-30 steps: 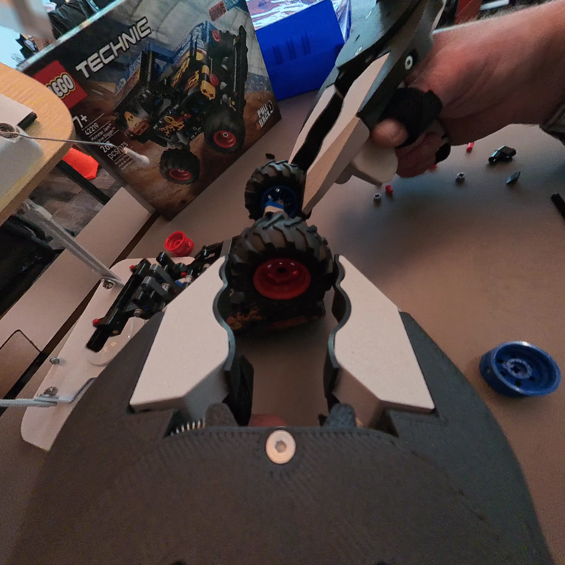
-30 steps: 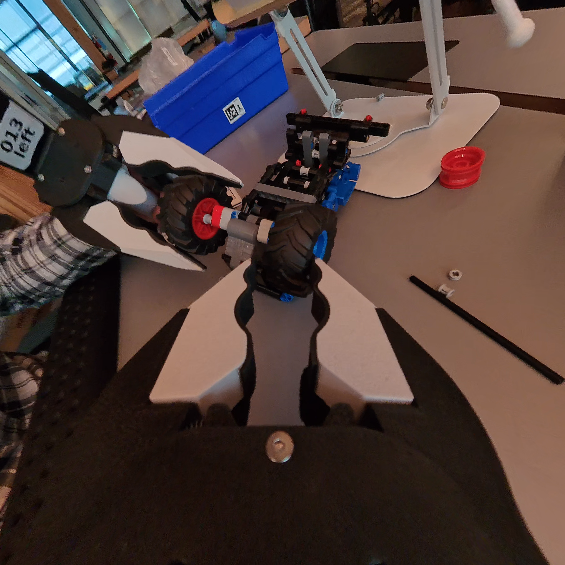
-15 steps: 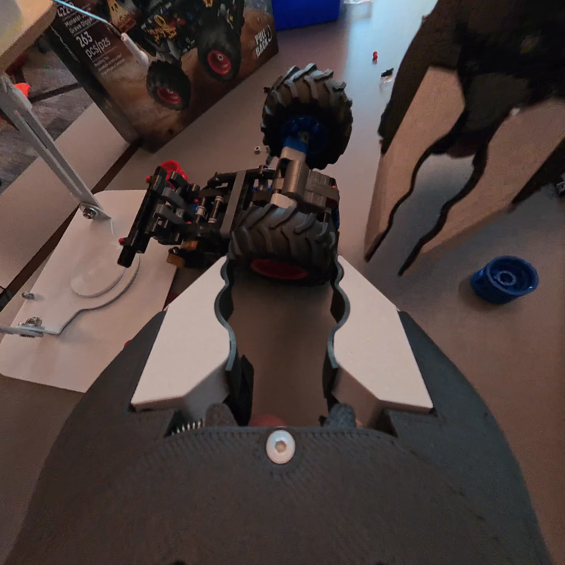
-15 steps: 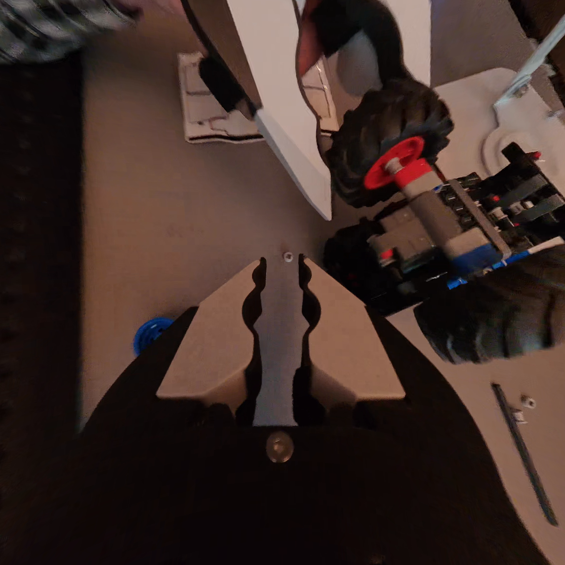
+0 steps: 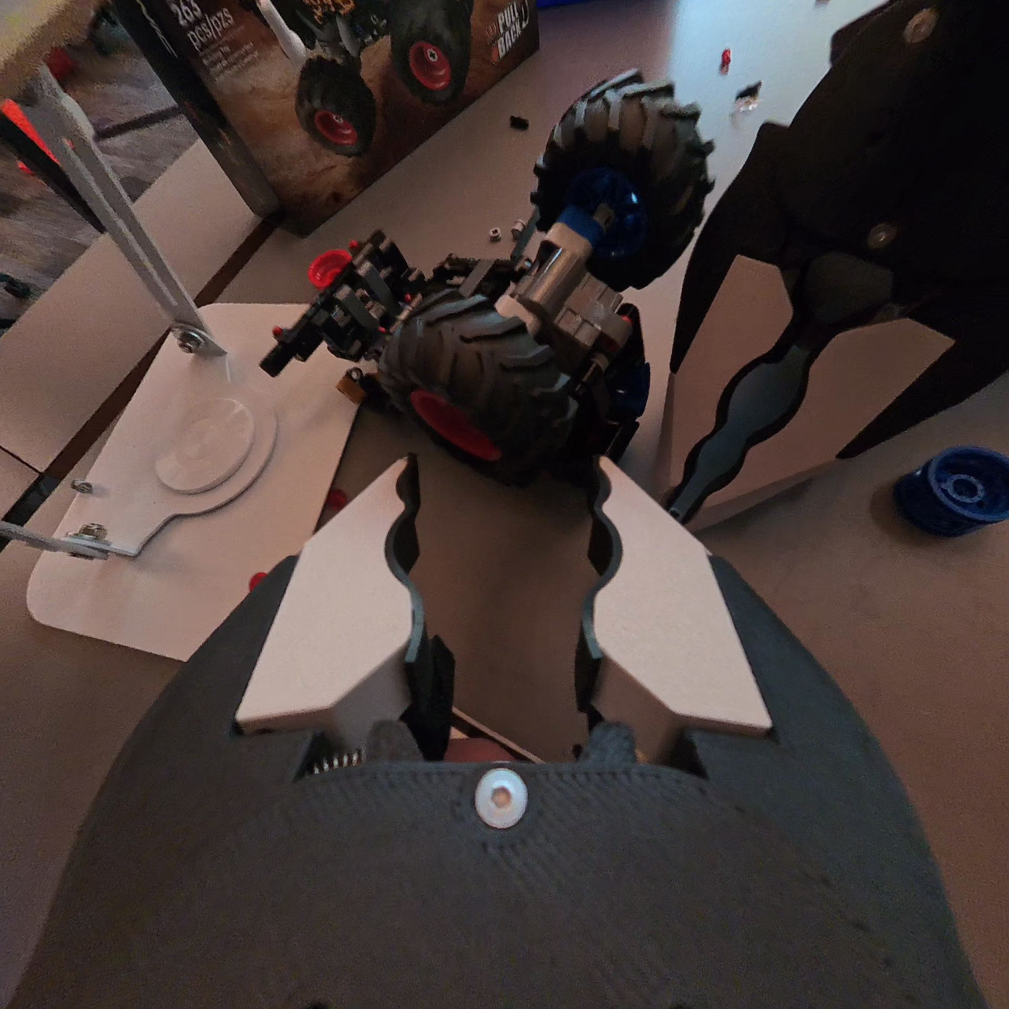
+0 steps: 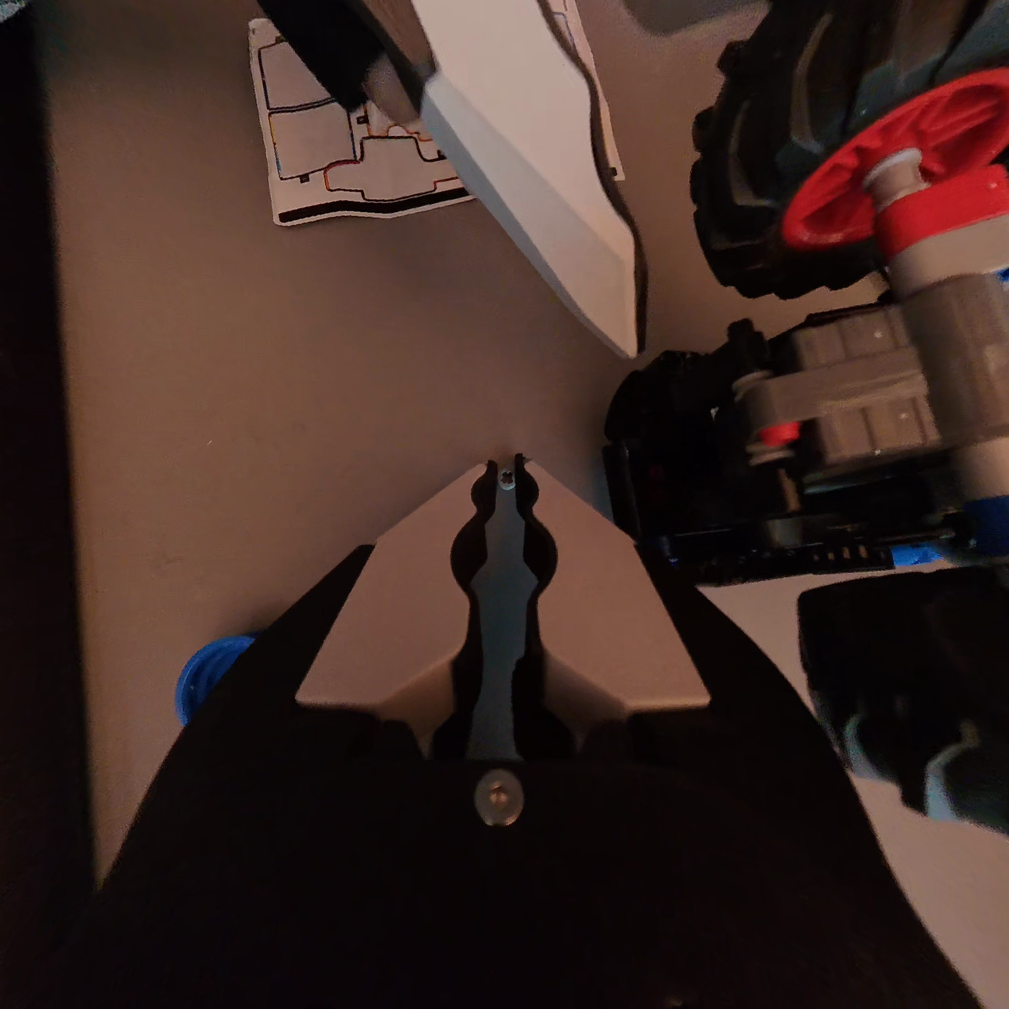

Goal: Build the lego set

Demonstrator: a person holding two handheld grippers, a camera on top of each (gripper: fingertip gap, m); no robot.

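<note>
A: Left gripper (image 5: 505, 480), the black 3D-printed one w/ 2 white wavy-edged fingers – state?

B: Spread wide, nothing between the fingers. Tips sit just short of the big black knobby tyre w/ red hub (image 5: 475, 398); can't tell if they touch it.

A: And the right gripper (image 6: 508, 464)?

B: Nearly pressed together, pointing down at the grey tabletop (image 6: 218, 382). A tiny light-grey round lego bush w/ cross hole (image 6: 508, 479) sits right at the tips, betw. the 2 fingers. Looks pinched, but can't confirm real contact.

A: Where's the build?

B: The part-built black & grey lego truck chassis (image 5: 491, 306) lies tipped on the table, just ahead of the left gripper. Red-hub tyre is low, nearest the camera; the black knobby tyre w/ blue hub (image 5: 622, 174) is up in the air at the other end of the grey axle block. In the right wrist view the chassis is just right of the right gripper's tips.

A: Around it?

B: Loose blue plastic wheel rim (image 5: 953, 491) on the table, right of the right gripper as the left cam sees it. Small red wheel rim (image 5: 327, 267) behind the chassis. White flat stand base w/ metal struts (image 5: 164, 491) to the left, front of the chassis over its edge. Printed cardboard set box (image 5: 327, 109) stands further back. White sticker sheet w/ coloured outlines (image 6: 355, 153) lies beyond the left gripper in the right cam.
</note>
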